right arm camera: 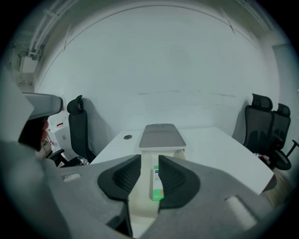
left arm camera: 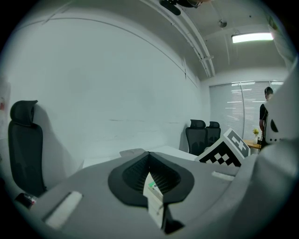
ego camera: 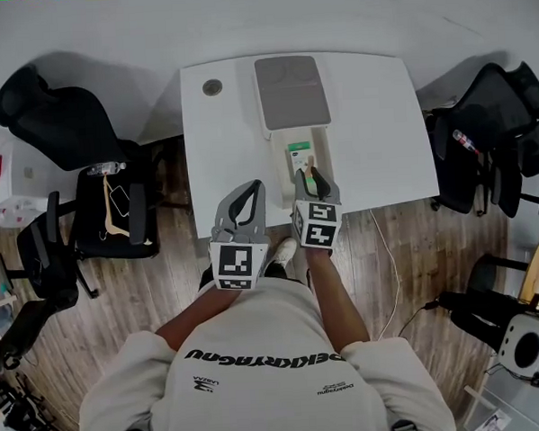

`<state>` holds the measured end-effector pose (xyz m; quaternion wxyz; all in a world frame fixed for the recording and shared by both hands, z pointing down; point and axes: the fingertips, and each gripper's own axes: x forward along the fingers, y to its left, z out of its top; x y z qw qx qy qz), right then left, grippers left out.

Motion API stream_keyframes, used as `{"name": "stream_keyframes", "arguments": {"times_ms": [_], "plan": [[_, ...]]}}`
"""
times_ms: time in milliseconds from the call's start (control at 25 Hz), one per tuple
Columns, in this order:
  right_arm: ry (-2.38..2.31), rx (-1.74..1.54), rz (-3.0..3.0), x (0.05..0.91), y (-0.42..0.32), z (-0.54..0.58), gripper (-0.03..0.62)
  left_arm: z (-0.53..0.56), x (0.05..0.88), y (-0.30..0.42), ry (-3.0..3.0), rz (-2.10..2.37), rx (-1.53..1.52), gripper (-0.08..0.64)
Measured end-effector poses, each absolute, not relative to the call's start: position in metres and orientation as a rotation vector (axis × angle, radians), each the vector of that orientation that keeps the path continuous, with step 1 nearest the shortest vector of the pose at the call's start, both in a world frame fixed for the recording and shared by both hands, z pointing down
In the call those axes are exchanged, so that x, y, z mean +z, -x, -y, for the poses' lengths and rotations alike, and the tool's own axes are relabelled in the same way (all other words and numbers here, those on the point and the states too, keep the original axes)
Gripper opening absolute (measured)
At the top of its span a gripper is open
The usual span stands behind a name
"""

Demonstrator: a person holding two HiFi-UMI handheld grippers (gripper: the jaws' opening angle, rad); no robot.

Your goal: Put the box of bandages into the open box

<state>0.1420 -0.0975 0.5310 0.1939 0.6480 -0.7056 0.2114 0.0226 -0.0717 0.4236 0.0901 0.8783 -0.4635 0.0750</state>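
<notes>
On the white table [ego camera: 373, 124] stands the cream open box [ego camera: 320, 144], its grey lid [ego camera: 288, 92] tipped back behind it. The white box of bandages [ego camera: 300, 154], with a green and orange end, lies inside. In the right gripper view that box of bandages [right arm camera: 156, 183] shows through the gap below the jaws. My right gripper [ego camera: 315, 181] [right arm camera: 149, 161] hangs over the box's near end, open, with no pad touching it. My left gripper [ego camera: 252, 189] [left arm camera: 149, 156] hovers left of the box with its tips together. A white slip with a green mark shows in its hollow; I cannot tell what it is.
Black office chairs stand to the left [ego camera: 67, 131] and right [ego camera: 490, 122] of the table. A round cable hole [ego camera: 212, 87] sits at the table's far left corner. A thin cable [ego camera: 391, 258] trails over the wooden floor. The wall lies just beyond the table.
</notes>
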Motion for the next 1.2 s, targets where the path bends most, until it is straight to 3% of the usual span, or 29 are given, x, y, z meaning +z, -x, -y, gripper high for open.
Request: {"name": "stream_keyframes", "arguments": {"times_ms": [840, 1200], "plan": [[-1.944, 0.434, 2.096, 0.454, -0.116, 0.07, -0.003, 0.062, 0.4, -0.002, -2.673, 1.358, 0.19, 0.002], [-1.969, 0.394, 2.204, 0.427, -0.113, 0.063, -0.005, 0.063, 0.402, -0.012, -2.679, 1.351, 0.21, 0.002]]}}
